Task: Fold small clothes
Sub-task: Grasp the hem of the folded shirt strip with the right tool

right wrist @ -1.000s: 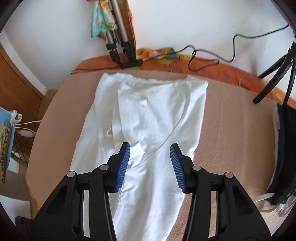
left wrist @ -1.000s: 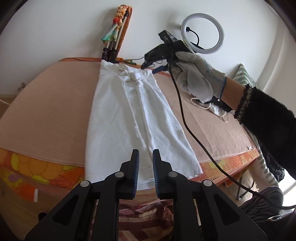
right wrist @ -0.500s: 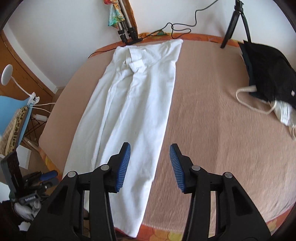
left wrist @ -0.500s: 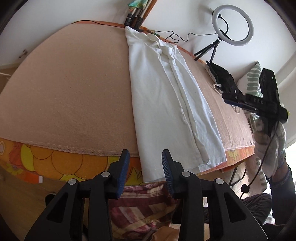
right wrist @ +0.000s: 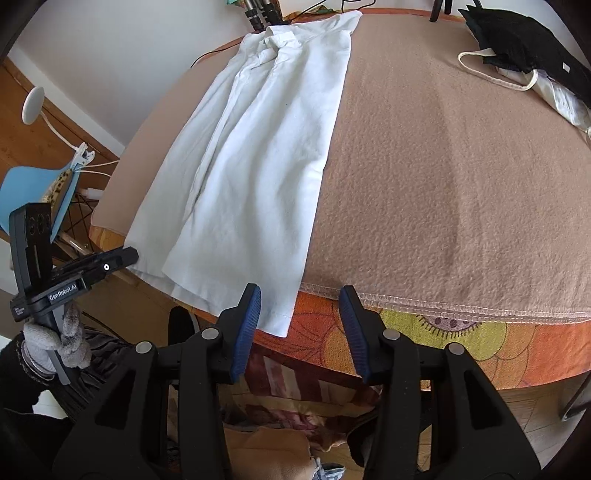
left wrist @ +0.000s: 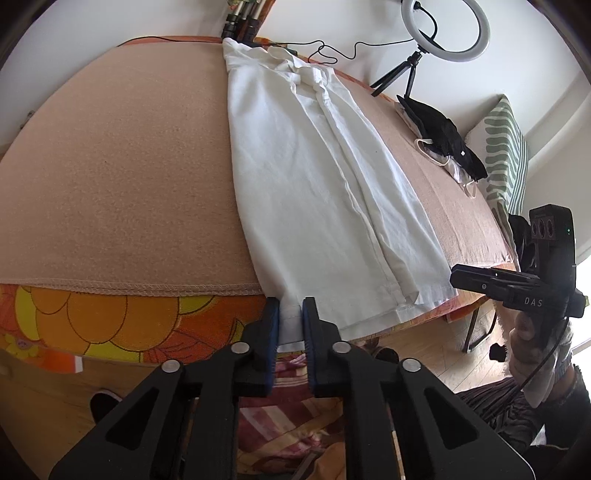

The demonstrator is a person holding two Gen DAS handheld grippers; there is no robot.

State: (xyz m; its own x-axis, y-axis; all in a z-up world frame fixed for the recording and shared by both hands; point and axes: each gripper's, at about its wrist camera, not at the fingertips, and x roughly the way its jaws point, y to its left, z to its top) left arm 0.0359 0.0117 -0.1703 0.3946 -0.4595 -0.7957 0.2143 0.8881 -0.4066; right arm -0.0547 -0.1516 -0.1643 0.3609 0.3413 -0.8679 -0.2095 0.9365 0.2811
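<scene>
White garment point(left wrist: 317, 177) lies lengthwise across the blanket point(left wrist: 110, 166), hem overhanging the near edge. Left gripper point(left wrist: 290, 321) is clamped on the hem corner. Right gripper point(right wrist: 300, 325) is spread, beside the opposite hem corner.

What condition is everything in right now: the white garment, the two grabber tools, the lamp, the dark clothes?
White garment: laid out long and flat on the blanket, near hem hanging over the edge.
Left gripper: jaws almost closed around the hem corner.
Right gripper: jaws wide open, holding nothing.
Ring light: upright on its tripod, unlit.
Black clothes: crumpled in a heap.
</scene>
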